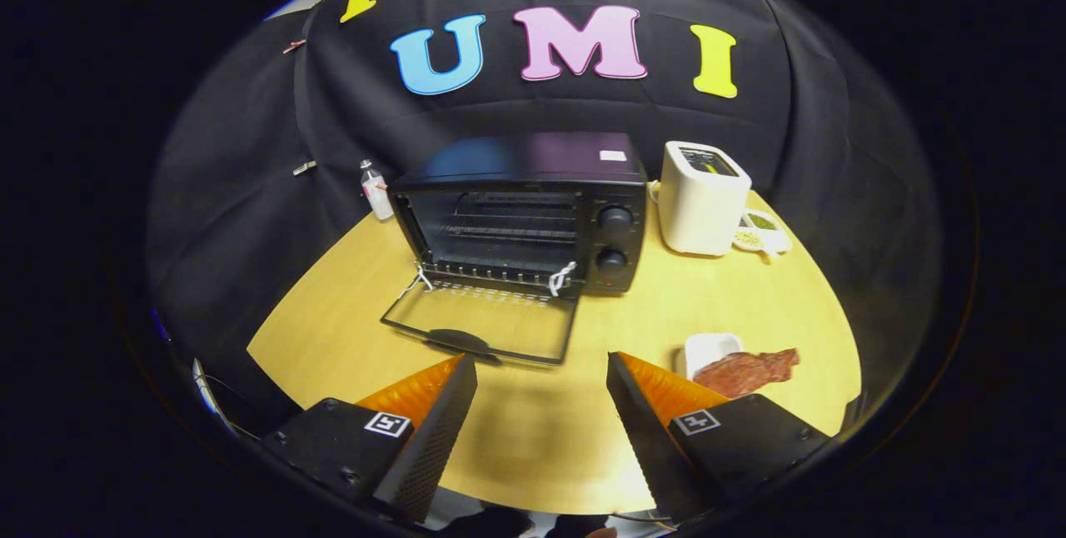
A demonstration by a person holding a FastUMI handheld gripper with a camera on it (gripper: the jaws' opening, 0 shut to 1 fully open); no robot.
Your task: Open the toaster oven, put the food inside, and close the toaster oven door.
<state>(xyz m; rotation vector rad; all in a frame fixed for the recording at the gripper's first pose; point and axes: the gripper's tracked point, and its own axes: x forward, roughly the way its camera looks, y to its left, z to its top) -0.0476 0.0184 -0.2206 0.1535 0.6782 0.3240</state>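
In the gripper view, the tool [541, 363] hangs above the wooden counter [533, 438] with its two fingers spread wide apart and nothing between them. Just beyond the fingertips stands the black toaster oven [525, 209], its glass door [483, 321] dropped flat onto the counter so that the wire rack [500, 230] inside shows. Two round knobs [615, 238] sit one above the other on the oven's right-hand panel. The food, a reddish slab of meat [747, 370], lies on the counter just beside the right finger, touching a small white dish [708, 348]. A white pop-up toaster [701, 196] stands to the right of the oven, with a small dish of greenish bits [759, 230] beyond it. A small bottle [376, 190] stands to the oven's left, near the wall.
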